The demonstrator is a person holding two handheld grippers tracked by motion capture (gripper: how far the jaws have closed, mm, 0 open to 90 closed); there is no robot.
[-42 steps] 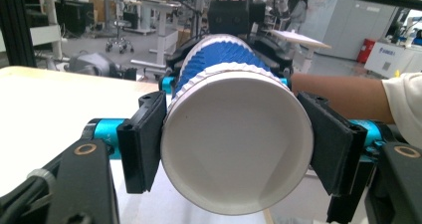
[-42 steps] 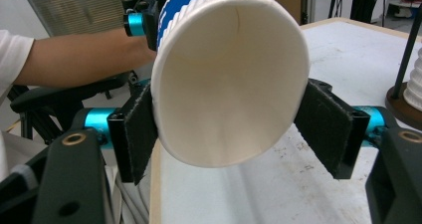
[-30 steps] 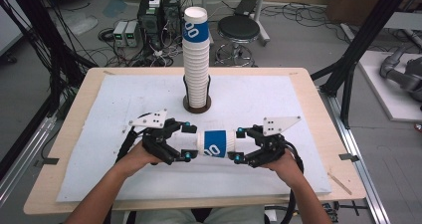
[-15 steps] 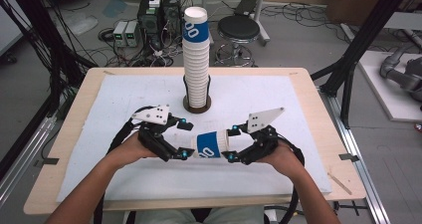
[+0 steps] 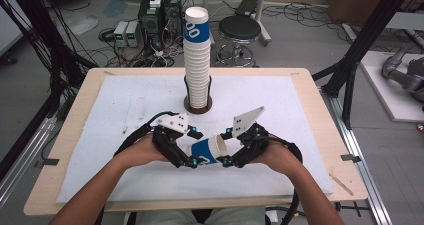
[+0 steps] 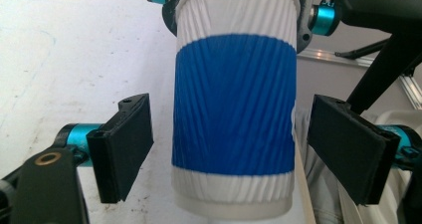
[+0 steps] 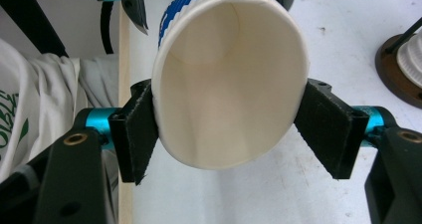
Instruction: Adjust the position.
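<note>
Now your right claw (image 5: 227,146) clamps the rim of the paper cup (image 5: 206,150), held sideways above the desk (image 5: 300,80), while your left claw (image 5: 192,147), just closing, stands released around its base.

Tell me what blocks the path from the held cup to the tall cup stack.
Nothing visible: bare white mat lies between the blue-banded white paper cup, clamped at its rim by the right hand-held gripper, and the tall stack of paper cups.

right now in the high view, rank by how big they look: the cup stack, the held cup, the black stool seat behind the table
1. cup stack, clearly largest
2. and 3. black stool seat and held cup look about alike; the stool stands farther off, so no ranking
</note>
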